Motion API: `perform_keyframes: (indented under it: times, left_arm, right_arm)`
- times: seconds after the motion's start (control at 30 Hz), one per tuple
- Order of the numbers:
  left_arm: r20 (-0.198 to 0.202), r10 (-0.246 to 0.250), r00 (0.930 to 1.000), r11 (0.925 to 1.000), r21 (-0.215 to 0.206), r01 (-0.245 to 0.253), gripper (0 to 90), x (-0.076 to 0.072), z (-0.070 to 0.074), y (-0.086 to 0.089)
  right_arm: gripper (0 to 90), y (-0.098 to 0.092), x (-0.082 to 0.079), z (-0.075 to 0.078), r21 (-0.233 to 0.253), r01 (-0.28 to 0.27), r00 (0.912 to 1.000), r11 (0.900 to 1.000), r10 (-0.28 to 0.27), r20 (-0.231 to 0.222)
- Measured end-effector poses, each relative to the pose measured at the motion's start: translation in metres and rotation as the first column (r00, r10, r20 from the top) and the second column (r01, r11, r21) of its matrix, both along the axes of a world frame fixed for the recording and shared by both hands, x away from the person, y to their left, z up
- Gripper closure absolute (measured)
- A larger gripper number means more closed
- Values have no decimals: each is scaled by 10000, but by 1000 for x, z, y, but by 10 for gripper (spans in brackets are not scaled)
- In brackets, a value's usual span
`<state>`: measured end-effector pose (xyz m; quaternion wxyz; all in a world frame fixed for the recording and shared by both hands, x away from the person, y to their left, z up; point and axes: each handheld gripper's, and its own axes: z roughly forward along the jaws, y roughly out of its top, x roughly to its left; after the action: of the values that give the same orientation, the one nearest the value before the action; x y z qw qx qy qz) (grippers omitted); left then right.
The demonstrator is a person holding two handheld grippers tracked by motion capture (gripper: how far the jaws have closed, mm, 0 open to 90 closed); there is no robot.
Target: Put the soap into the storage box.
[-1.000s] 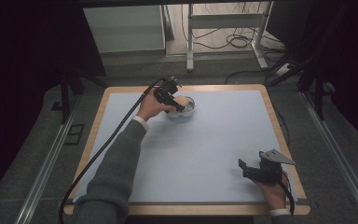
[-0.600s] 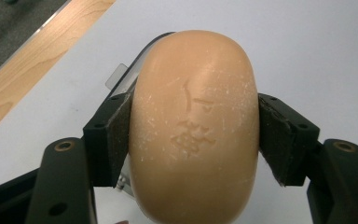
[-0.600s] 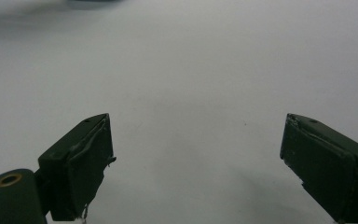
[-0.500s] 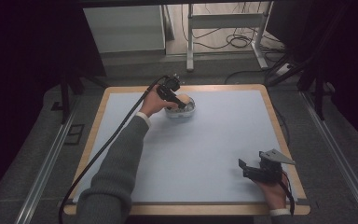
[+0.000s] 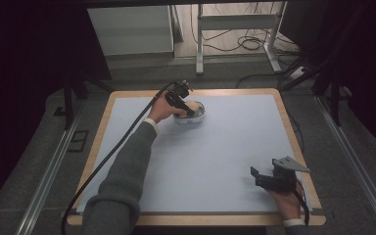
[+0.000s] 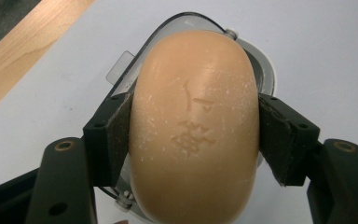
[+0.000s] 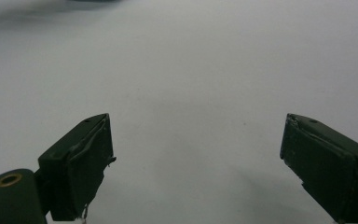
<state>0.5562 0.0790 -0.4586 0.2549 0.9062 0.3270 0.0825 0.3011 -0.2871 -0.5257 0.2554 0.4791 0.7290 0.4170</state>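
High view: left claw (image 5: 190, 110) at the far side of the pale blue mat-covered counter (image 5: 225, 147), on the clear plastic soap dish (image 5: 199, 116); right claw (image 5: 255, 176) idle near the front right edge, open mat between. Left claw view: jaws clamped on the tan oval soap bar (image 6: 193, 126) above the dish; grab done, I judge transfer remains. Right claw view: jaws wide apart, empty, over bare mat.

Worktop (image 5: 210, 161) has a pale blue sheet on top with a light wood border around it. Behind its far edge there's a white metal frame (image 5: 235, 29), 2 legs on the grey floor (image 5: 142, 73), with loose black cables (image 5: 245, 44) between them. White cabinet (image 5: 129, 29) sits left of the frame.
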Motion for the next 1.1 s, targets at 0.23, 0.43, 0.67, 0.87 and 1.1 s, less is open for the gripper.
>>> perform_keyframes:
  times: [0.23,0.43,0.67,0.87,1.1]
  left_arm:
    - [-163,110,9998,9998,-192,-113,317,0,-5,-1]
    - [-72,73,9999,9986,-516,-77,279,-7,5,0]
    - [308,84,9995,9985,-551,-67,240,-34,13,10]
    - [733,250,9970,9974,-693,-199,205,-61,15,23]
    - [1237,268,9920,9944,-1046,-138,195,-98,17,40]
  right_arm:
    - [93,1,0,0,-99,-32,10000,9999,32,33]
    - [93,1,0,0,-66,3,10000,10000,-3,23]
    - [93,1,0,0,-119,-20,10000,9999,20,22]
    - [93,2,0,0,-265,8,10000,9996,-7,26]
    - [93,5,-1,0,-549,58,9999,9985,-52,106]
